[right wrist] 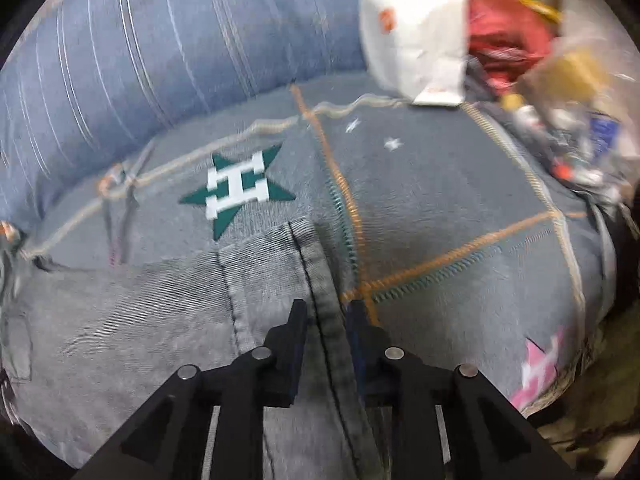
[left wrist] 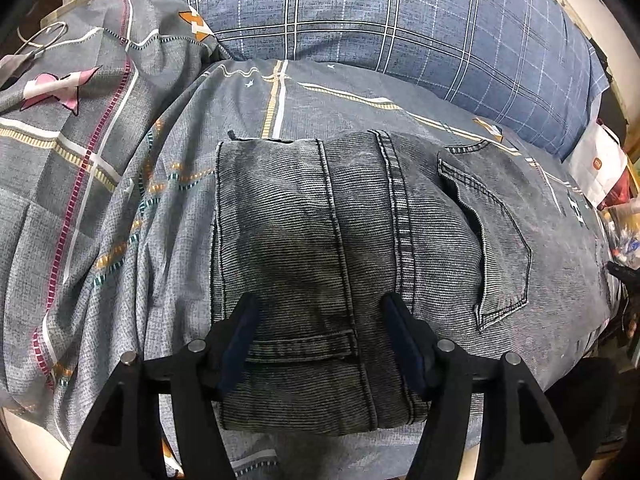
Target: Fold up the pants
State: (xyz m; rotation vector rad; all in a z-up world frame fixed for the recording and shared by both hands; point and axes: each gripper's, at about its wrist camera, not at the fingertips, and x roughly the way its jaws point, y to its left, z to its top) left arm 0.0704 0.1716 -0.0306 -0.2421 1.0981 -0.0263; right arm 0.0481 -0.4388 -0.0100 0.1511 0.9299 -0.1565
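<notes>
So the grey jeans [left wrist: 320,248] lie folded into a thick block on the patterned bedsheet [left wrist: 168,208], short of the blue plaid pillow [left wrist: 380,12]. My left claw [left wrist: 320,308] hovers over the near end of that block with its jaws spread wide, gripping nothing; the long seams run straight away from it toward the pillow, so the block's long axis lines up with my fingers, and the back pocket [left wrist: 492,240] sits off to the right of the seams. My right claw [right wrist: 325,312] is at the jeans' edge nearest the green star print [right wrist: 236,188], jaws drawn close on either side of a stitched hem strip [right wrist: 320,280] (this view is smeared, so I cannot tell whether the pads truly pinch it). I judge the left claw the nearer one to the bulk of the denim, which lies directly ahead and beneath it; any last fold would turn across those seams. A white paper bag [right wrist: 416,28] stands beyond the sheet, past the star print.
</notes>
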